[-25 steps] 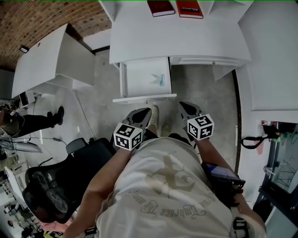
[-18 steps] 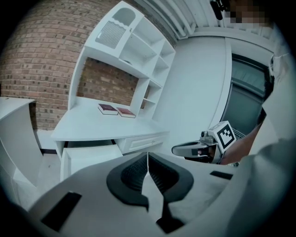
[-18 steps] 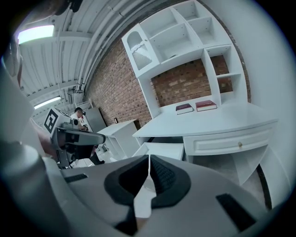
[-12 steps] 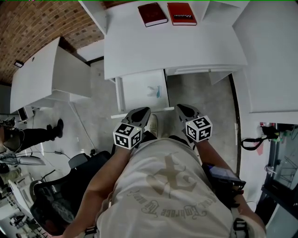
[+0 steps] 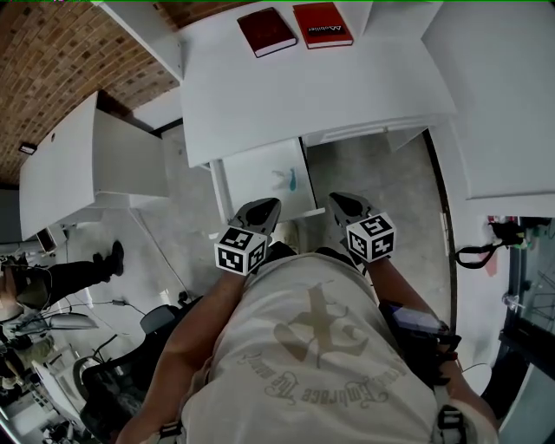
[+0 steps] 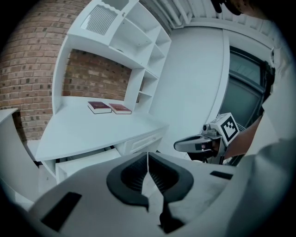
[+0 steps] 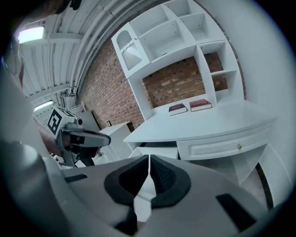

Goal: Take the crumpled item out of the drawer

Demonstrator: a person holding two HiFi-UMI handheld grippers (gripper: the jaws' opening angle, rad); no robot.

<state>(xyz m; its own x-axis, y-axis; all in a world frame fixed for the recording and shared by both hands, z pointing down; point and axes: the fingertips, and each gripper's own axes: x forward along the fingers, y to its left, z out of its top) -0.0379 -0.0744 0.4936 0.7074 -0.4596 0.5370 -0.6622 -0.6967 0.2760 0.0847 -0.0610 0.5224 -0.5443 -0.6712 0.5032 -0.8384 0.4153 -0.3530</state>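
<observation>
white desk (image 5: pixel 347 87), dark red book (image 5: pixel 267 32), brighter red book (image 5: pixel 323 24), reddish-brown brick wall (image 5: pixel 52 69), teal crumpled item (image 5: pixel 292 179).

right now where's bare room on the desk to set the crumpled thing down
The desk is bare from its front edge to the books at the back. The drawer is bare left of the crumpled item. Nowhere is crowded.

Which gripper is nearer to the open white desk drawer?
Left. The left gripper hangs over the front edge of the open white drawer; the right gripper sits just past its right corner.
</observation>
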